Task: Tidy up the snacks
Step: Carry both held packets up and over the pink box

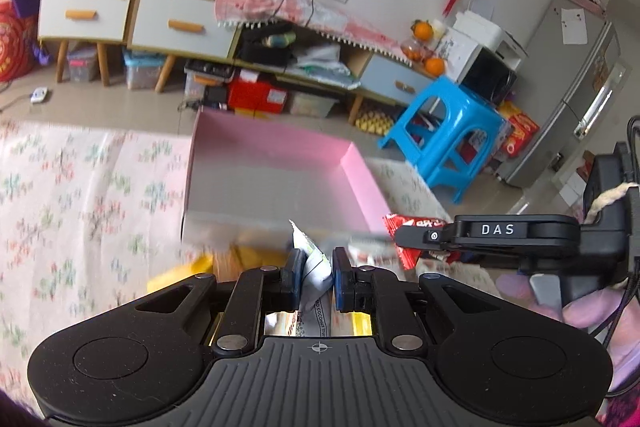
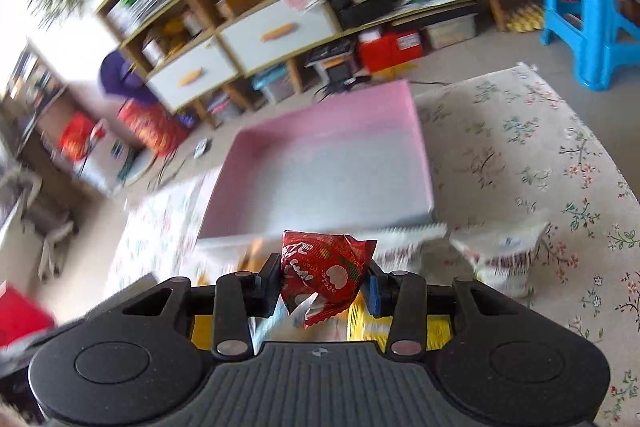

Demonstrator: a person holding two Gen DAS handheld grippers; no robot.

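Beyond claws, pink box (image 1: 360, 171); blue stool (image 1: 452, 131) near.

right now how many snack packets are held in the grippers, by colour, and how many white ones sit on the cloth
red packet, held in the right hand-held gripper: 1
white packet, held in the left hand-held gripper: 1
white packets loose on the cloth: 2
total: 4
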